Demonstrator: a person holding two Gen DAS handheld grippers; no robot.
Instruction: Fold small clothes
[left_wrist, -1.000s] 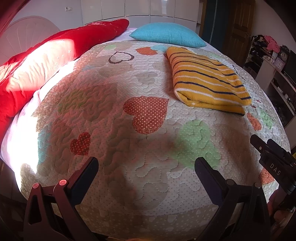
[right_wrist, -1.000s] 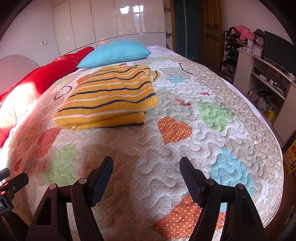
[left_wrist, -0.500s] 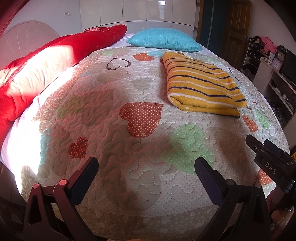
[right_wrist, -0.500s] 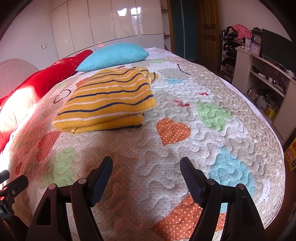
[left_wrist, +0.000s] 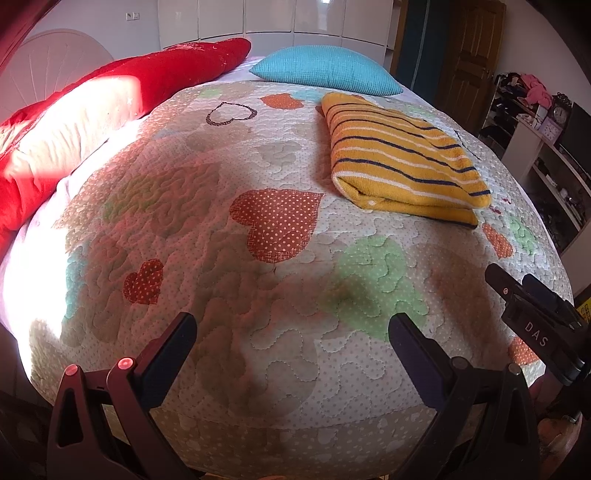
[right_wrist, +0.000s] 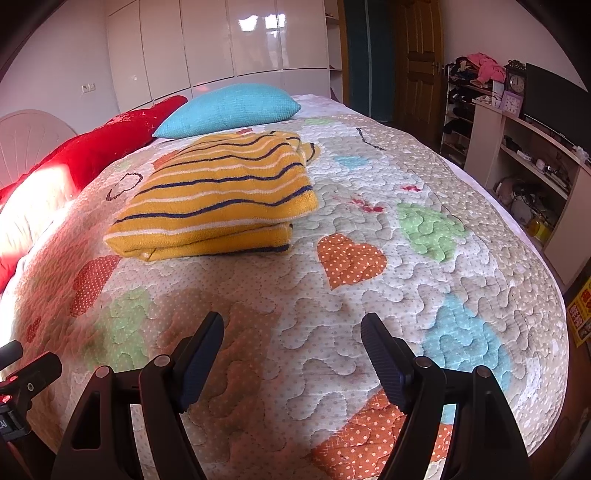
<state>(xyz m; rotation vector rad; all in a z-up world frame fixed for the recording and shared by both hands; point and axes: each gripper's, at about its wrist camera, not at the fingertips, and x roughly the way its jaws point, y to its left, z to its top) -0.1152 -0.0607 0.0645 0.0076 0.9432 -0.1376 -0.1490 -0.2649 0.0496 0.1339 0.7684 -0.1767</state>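
Looking done to me: striped garment (left_wrist: 402, 162) sits folded upper right on the quilt (left_wrist: 229, 229), your left gripper (left_wrist: 291, 347) and right gripper (right_wrist: 291, 345) spread wide, holding nothing

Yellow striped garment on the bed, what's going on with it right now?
The yellow striped garment lies folded on the heart-patterned quilt, near the blue pillow. Neither gripper touches it: the left gripper and right gripper are both open and empty, near the foot of the bed, apart from the garment.

Both wrist views low at bed's (left_wrist: 258, 369) foot, facing headward — shared quilt.
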